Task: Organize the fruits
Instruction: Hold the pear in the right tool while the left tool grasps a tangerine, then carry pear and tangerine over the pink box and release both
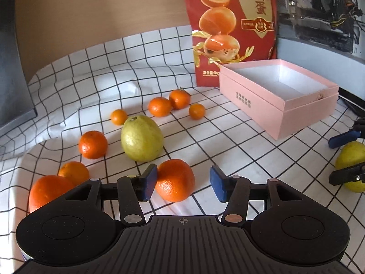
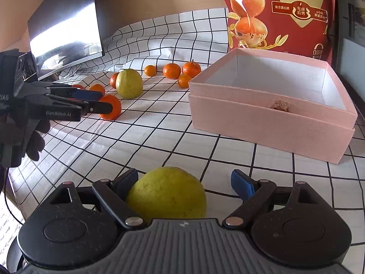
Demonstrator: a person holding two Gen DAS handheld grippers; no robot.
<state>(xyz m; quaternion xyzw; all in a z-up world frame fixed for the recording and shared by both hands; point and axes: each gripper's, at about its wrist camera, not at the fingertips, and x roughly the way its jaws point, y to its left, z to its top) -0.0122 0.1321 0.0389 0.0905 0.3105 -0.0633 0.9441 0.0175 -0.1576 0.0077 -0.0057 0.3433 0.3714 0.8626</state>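
Nearest the right wrist camera, a yellow-green fruit [image 2: 167,193] sits between the spread fingers of the right gripper [image 2: 184,182]; the left pad looks to touch it, the right pad stands clear. The left gripper [image 1: 183,183] is spread too, with an orange [image 1: 175,180] resting on the checked cloth [image 1: 239,159] beside its left pad, not pinched. The pink box [image 1: 280,98] holds no fruit. On the cloth outside it: nine oranges and two yellow-green fruits, the second [image 1: 142,138] among the oranges.
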